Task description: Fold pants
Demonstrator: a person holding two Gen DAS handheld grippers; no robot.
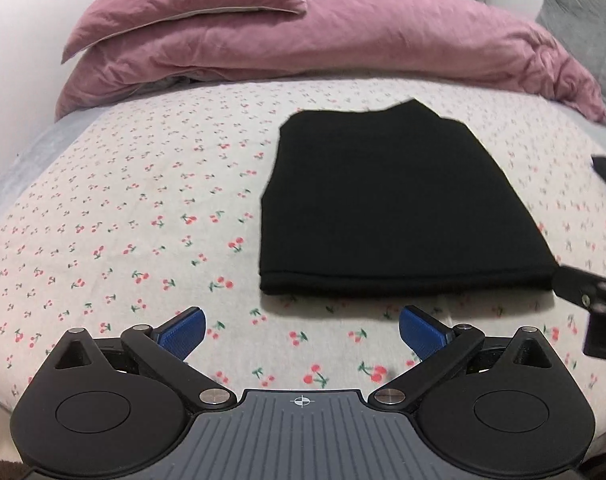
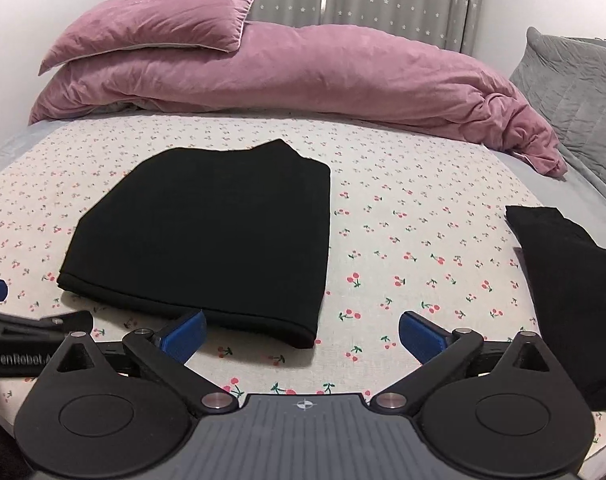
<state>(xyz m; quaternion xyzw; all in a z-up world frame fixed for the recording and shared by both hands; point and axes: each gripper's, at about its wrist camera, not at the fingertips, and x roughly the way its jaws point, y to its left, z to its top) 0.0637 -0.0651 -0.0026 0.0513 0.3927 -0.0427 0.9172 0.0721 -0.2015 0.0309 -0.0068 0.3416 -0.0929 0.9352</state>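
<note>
While the black pants (image 1: 387, 200) lie folded into a flat rectangle on the bed (image 1: 123, 208), both pairs of tongs are held just short of them, above the cherry-printed sheet. The left tongs (image 1: 302, 330) are spread wide, with nothing between the blue pads (image 1: 185, 330); the near folded edge of the pants is seen just beyond the tips and a little to their right, apart from them. The right tongs (image 2: 302, 336) are likewise spread wide and empty. In the right wrist view the pants (image 2: 211, 232) are placed ahead and to the left, and their near right corner is seen just beyond the left blue pad (image 2: 185, 336); whether it is touched cannot be told. In that view, part of the left tongs is seen at the left edge beside the near left corner of the pants. A second dark garment (image 2: 575, 292) is laid on the sheet to the right, well apart from the folded pants. A pink duvet (image 2: 323, 76) and pillow (image 2: 155, 20) are heaped along the far side of the bed, and a grey cushion (image 2: 575, 84) is propped at the right.
</note>
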